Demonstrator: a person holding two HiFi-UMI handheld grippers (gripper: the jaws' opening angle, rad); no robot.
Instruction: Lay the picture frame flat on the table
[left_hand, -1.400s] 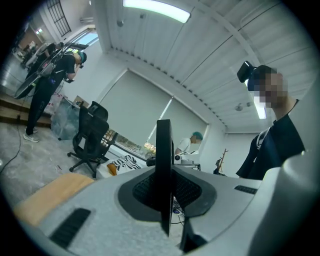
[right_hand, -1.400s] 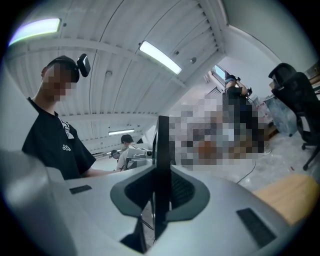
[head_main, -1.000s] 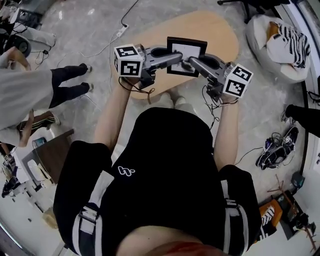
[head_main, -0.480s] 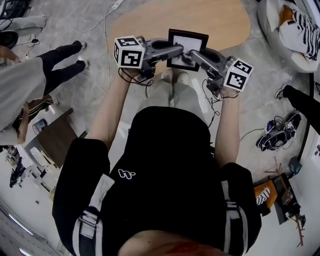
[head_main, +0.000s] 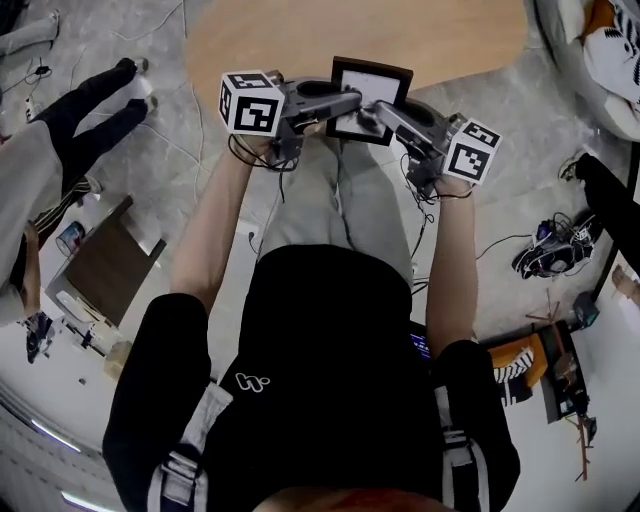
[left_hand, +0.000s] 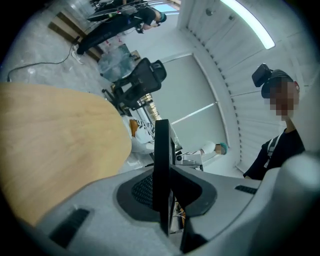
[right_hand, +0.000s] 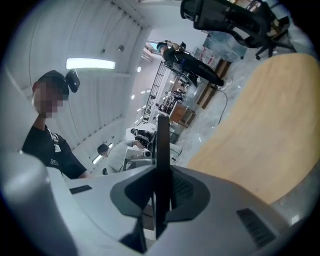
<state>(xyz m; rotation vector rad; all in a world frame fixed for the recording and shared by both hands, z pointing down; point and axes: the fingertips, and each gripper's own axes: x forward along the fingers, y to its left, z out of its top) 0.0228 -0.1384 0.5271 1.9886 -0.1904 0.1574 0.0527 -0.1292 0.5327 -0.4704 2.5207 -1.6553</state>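
A black picture frame (head_main: 368, 100) with a white inside hangs in the air at the near edge of the wooden table (head_main: 300, 40), held from both sides. My left gripper (head_main: 340, 103) is shut on its left edge and my right gripper (head_main: 376, 115) is shut on its right edge. In the left gripper view the frame (left_hand: 161, 170) shows edge-on between the dark pads (left_hand: 142, 190). The right gripper view shows the same thin edge of the frame (right_hand: 162, 170) clamped between the pads (right_hand: 185, 189), with the table (right_hand: 260, 140) at the right.
A person's dark trousers and shoes (head_main: 85, 95) are at the left on the grey floor. A small brown table (head_main: 105, 265) stands at the lower left. Cables and gear (head_main: 550, 250) lie at the right, and a white seat with a striped cushion (head_main: 600, 40) at the upper right.
The view has shifted: the table and floor slid down and left in the picture. Both grippers still hold the frame in the same way, now a little higher in the view.
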